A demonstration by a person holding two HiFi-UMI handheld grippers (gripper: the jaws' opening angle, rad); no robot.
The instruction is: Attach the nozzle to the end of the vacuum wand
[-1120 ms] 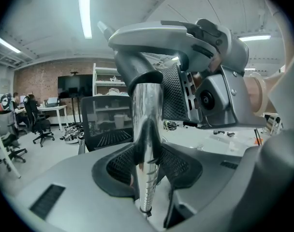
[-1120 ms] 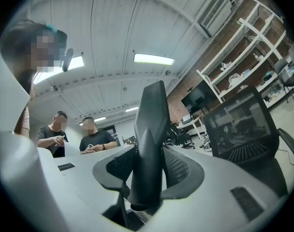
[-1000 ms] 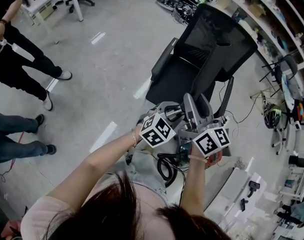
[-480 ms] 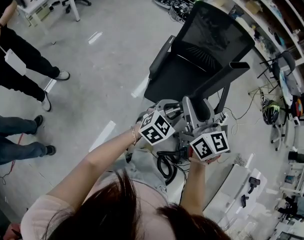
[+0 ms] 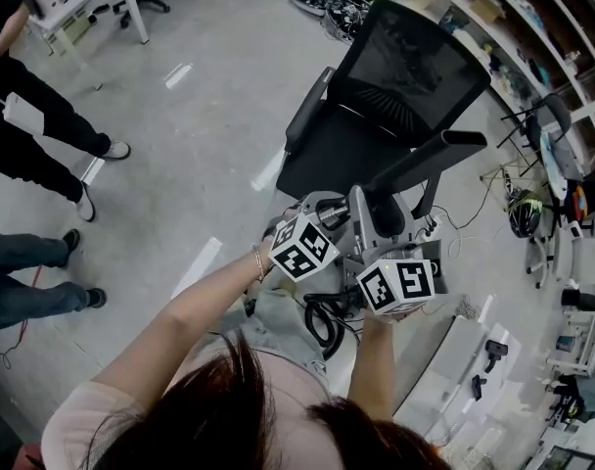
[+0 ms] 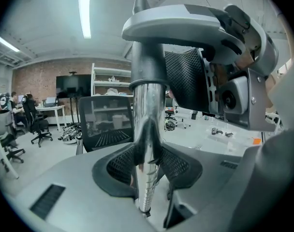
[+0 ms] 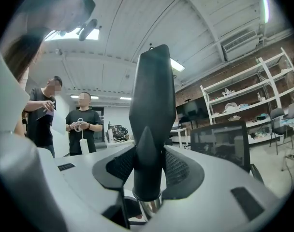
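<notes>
In the left gripper view a shiny metal vacuum wand (image 6: 148, 129) stands upright between the jaws of my left gripper (image 6: 147, 166), which is shut on it. My right gripper (image 6: 229, 66) looms above it at the upper right. In the right gripper view my right gripper (image 7: 148, 166) is shut on the black tapered nozzle (image 7: 149, 105). The nozzle's round lower end sits over the wand's metal end (image 7: 151, 206). In the head view both grippers meet in front of me, left (image 5: 329, 218) and right (image 5: 376, 225), and the nozzle (image 5: 430, 155) sticks out up and to the right.
A black mesh office chair (image 5: 376, 86) stands just beyond the grippers. Two people stand at the left (image 5: 43, 116) (image 5: 28, 277), also seen in the right gripper view (image 7: 81, 122). A black cable (image 5: 322, 326) hangs below my hands. Shelves (image 5: 562, 27) and a white table (image 5: 454, 365) line the right side.
My right gripper has rolled and shifted slightly left, and the nozzle has swung out to point up and right beside the chair. The left gripper has stayed put.
</notes>
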